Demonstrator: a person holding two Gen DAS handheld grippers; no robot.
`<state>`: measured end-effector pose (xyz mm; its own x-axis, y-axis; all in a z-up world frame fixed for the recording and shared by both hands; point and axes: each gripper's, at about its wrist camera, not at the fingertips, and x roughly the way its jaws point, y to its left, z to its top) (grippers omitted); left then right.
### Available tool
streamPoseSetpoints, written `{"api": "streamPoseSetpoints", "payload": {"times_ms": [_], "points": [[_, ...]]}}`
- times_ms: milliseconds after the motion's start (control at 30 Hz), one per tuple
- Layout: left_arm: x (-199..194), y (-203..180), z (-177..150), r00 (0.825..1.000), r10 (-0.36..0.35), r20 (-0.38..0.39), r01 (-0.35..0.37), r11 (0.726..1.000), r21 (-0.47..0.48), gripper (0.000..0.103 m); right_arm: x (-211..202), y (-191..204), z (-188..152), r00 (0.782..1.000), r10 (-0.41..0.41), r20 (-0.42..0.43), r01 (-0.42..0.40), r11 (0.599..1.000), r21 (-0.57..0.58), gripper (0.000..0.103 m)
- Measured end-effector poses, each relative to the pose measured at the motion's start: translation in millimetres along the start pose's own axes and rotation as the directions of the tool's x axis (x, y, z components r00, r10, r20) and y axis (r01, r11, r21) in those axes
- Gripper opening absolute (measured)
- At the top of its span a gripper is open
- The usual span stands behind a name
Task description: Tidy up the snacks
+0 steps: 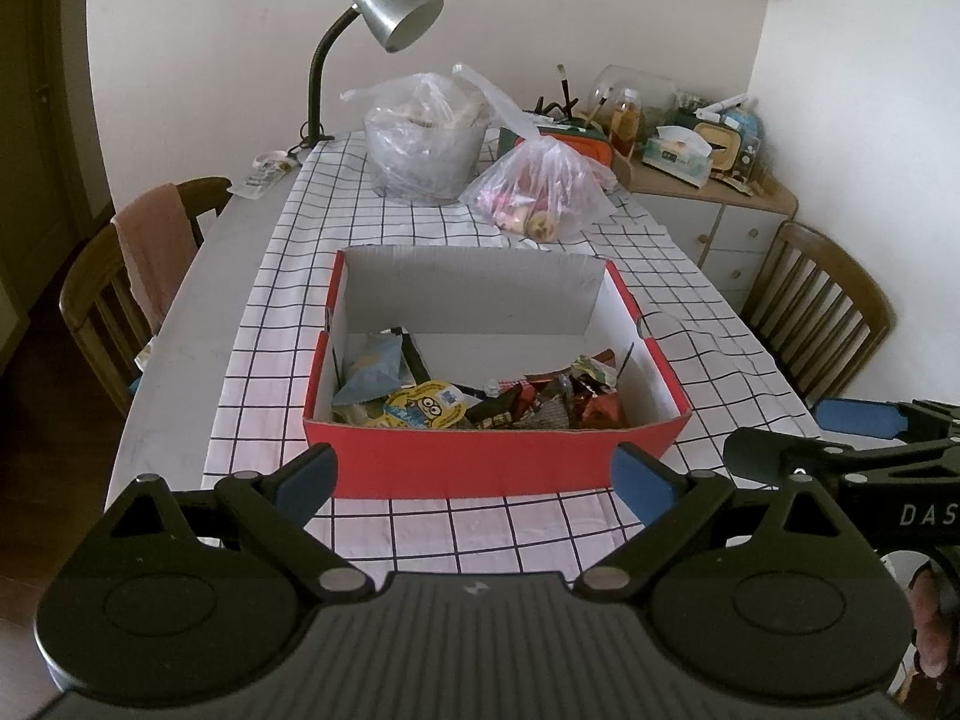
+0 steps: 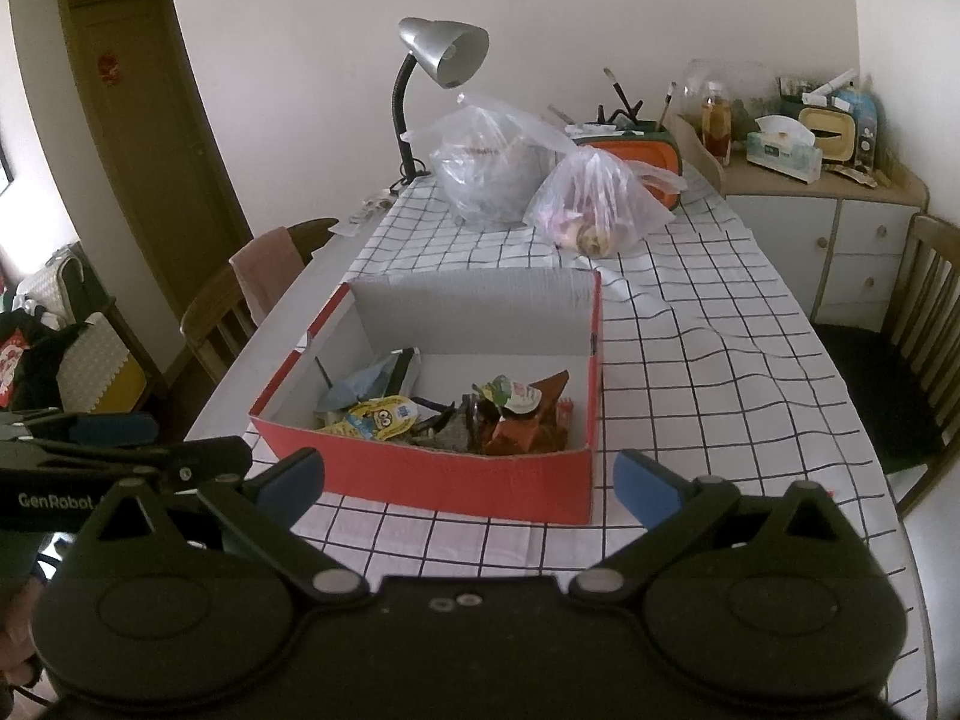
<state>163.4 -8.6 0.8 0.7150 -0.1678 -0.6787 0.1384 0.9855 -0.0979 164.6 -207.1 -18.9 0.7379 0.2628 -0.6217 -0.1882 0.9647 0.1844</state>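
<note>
Both the left gripper (image 1: pixel 474 483) and right gripper (image 2: pixel 471 486) hang spread wide and empty just short of the red cardboard box (image 1: pixel 480 462) of snack packets (image 1: pixel 429 408), though only the right view catches the brown door (image 2: pixel 156 138).

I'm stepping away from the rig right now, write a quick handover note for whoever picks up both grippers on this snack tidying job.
Left gripper: open, empty, hovering in front of the red box.
Right gripper: open, empty, also in front of the box, beside the left one.
Box: on the checked cloth, lid off, snack packets piled loosely toward its near end.
Done: no loose snacks show on the cloth around the box.
Left: the pile looks unsorted, so it probably needs arranging. Two plastic bags sit behind the box; check whether their contents belong in it.
</note>
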Motion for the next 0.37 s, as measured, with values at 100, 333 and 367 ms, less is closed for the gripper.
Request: {"api": "streamPoseSetpoints", "payload": {"times_ms": [100, 333, 367], "points": [[-1, 0, 0, 1.0, 0.0, 0.002, 0.0, 1.0, 0.001, 0.098, 0, -1, 0, 1.0, -0.001, -0.001, 0.001, 1.0, 0.002, 0.103], [10, 1, 0, 1.0, 0.018, -0.01, -0.018, 1.0, -0.005, 0.098, 1, -5, -2, 1.0, -0.003, -0.004, 0.003, 1.0, 0.016, 0.103], [11, 1, 1, 1.0, 0.018, -0.012, -0.018, 1.0, -0.006, 0.098, 2, -6, -2, 1.0, -0.004, -0.006, 0.004, 1.0, 0.018, 0.103]]}}
